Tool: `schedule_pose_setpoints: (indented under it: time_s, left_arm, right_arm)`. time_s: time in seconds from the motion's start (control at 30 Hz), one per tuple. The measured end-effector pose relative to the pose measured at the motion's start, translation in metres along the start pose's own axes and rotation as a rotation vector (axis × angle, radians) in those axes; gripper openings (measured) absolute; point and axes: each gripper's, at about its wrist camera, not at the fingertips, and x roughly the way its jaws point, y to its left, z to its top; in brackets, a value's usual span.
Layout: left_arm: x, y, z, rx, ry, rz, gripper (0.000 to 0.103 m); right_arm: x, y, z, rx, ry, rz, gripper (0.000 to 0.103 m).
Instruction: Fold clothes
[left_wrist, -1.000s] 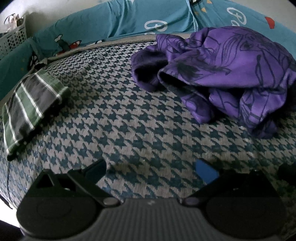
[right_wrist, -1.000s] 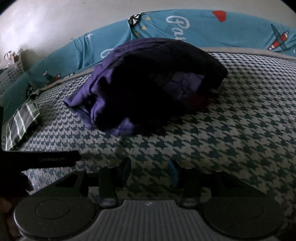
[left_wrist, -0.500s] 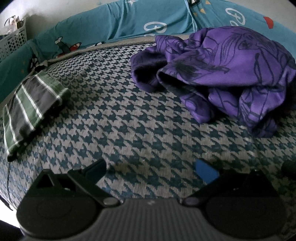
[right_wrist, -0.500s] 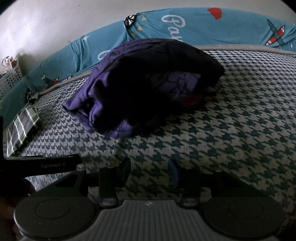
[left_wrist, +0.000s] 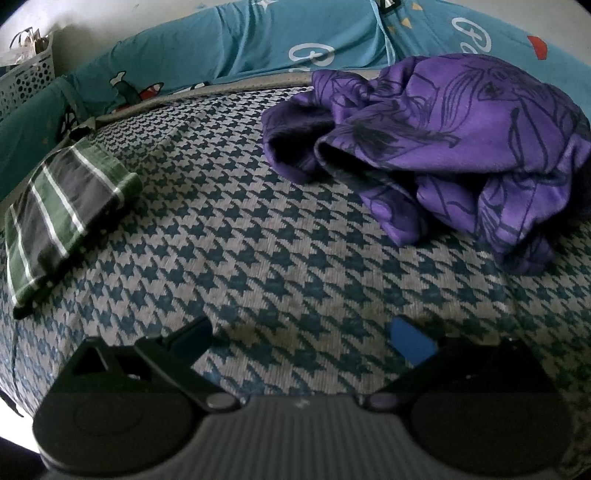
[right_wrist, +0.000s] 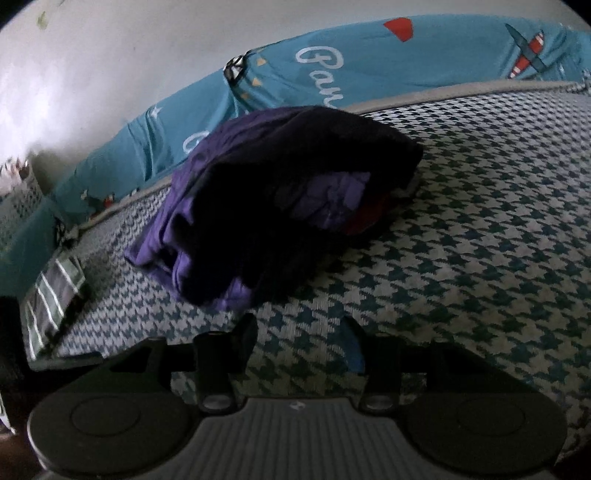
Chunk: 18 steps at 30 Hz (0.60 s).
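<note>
1. The purple garment (left_wrist: 436, 147) lay in a crumpled heap on the far right part of the houndstooth blanket (left_wrist: 295, 258), printed side up, with a sleeve opening facing left. Bunched like that, it read as the next piece to be folded, not one already done.

2. The striped garment (left_wrist: 62, 210) sat folded flat at the far left edge of the blanket, well apart from the purple heap. Its neat rectangle suggested it had been set aside there to keep the middle free as a working area.

3. The left gripper (left_wrist: 303, 339) hung over the bare near stretch of blanket with its jaws spread wide and nothing between them. It seemed to be parked there, ready to take one side of the cloth once the other hand moved in.

4. The right gripper (right_wrist: 299, 343) pointed at the purple garment (right_wrist: 280, 199) from the near side, short of its lower hem. Its jaws were opening, about half apart, with only blanket (right_wrist: 461, 258) showing between them; it gripped nothing. The widening looked like preparation to pinch an edge of the heap.

5. From the right wrist view the heap appeared mostly dark, likely the inside or shaded side of the fabric, with a small red patch at its right end that was too unclear to identify.

6. Teal patterned bedding (left_wrist: 295, 40) ran along the far edge, bounding the folding space.
</note>
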Motion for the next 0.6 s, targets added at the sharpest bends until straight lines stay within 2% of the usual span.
schedule_pose_setpoints:
  time_s: [0.37, 0.6]
  left_arm:
    - [-0.001, -0.004, 0.001, 0.019, -0.008, 0.018, 0.103]
    - [-0.002, -0.003, 0.001, 0.011, -0.004, 0.013, 0.103]
  right_arm:
    - [0.001, -0.006, 0.006, 0.045, -0.006, 0.002, 0.051]
    - [0.005, -0.007, 0.024, 0.049, -0.005, -0.006, 0.052]
